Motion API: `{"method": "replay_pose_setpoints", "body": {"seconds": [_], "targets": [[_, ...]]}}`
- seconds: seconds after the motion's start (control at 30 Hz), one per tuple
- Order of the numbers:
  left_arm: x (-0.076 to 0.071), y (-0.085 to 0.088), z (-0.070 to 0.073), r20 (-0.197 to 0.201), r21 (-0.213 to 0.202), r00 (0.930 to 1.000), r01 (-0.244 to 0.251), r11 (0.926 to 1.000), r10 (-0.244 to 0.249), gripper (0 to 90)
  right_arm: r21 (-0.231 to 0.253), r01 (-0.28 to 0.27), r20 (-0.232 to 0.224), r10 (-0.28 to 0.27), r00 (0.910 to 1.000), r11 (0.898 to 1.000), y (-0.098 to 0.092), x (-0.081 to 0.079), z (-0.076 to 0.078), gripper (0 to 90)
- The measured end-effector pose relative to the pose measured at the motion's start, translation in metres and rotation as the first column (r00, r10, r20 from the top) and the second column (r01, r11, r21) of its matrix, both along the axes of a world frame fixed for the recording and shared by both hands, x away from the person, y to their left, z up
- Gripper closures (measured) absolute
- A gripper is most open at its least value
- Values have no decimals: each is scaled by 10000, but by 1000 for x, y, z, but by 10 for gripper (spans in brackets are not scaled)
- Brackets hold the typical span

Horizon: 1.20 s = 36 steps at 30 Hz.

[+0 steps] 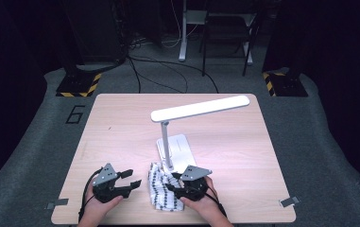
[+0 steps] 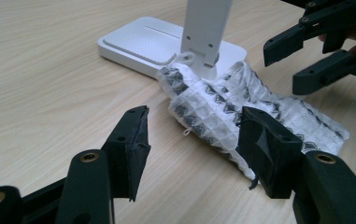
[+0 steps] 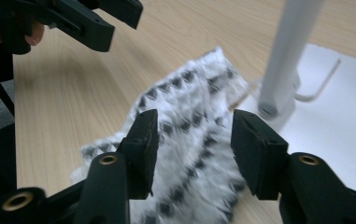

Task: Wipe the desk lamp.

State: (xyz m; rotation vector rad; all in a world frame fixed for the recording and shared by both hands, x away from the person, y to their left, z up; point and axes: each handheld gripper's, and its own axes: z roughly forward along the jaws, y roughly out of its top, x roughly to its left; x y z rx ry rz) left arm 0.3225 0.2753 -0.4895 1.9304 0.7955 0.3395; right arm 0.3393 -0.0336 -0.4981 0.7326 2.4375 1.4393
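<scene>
A crumpled black-and-white patterned cloth (image 1: 162, 187) lies near the front edge of the wooden bench (image 1: 116, 127), bunched up against the foot of the white desk lamp (image 1: 187, 124), touching its base (image 2: 140, 46). The left claw (image 1: 129, 179) hovers just to the cloth's left, jaws spread wide with nothing between them; one jaw tip sits right by the cloth's edge. The right claw (image 1: 174, 182) is over the cloth, its jaws parted too, the fabric showing in the gap below them but not pinched. Both hands rest at the bench's near edge.
</scene>
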Motion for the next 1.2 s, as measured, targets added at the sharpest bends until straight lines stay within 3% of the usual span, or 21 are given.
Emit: {"method": "replay_pose_setpoints", "body": {"seconds": [0.13,0.23,0.3,0.37,0.43,0.57,0.7,0.8,0.83,0.9,1.03,1.07,1.2], "targets": [[1,-10,0,172,44,9995,257,9997,-257,430,-166,183,-617,-193,9979,9997,-10,0,-3,682],[2,-17,0,91,199,9981,607,9980,-609,430,-674,0,-888,-60,9960,9977,-11,1,-7,757],[2,-23,-1,-91,162,9972,742,9971,-740,430,-1150,-155,-1119,25,9937,9932,-8,1,-13,774],[3,-28,-3,15,291,9964,849,9960,-850,429,-1470,-338,-1319,142,9912,9886,-4,2,-19,776],[3,-32,-4,-43,391,9950,999,9942,-999,427,-1523,-343,-1431,123,9896,9877,1,0,-21,776],[1,-36,-7,-90,606,9934,1144,9916,-1140,427,-1443,-500,-1390,298,9898,9883,11,2,-23,773],[-1,-36,-8,-124,643,9930,1178,9910,-1172,421,-1479,-702,-996,558,9935,9865,21,0,-21,726],[-1,-39,-8,-219,525,9934,1139,9921,-1129,402,-949,-512,-470,469,9978,9942,15,-5,-12,702],[1,-39,-8,-79,689,9919,1274,9895,-1271,395,-798,-393,-338,367,9988,9960,12,-5,-10,695],[0,-42,-9,-300,631,9896,1423,9878,-1407,387,-389,-39,-170,32,9998,9992,3,-6,-6,685],[2,-51,-10,-199,828,9860,1664,9826,-1653,364,431,605,-461,-585,9972,9972,-12,-3,-3,659],[2,-54,-11,-347,693,9854,1689,9832,-1668,361,508,672,-559,-644,9964,9964,-14,-2,-3,650],[5,-67,-17,-541,1024,9814,1887,9767,-1840,327,448,919,-467,-899,9949,9948,-18,-3,-5,624]]}}
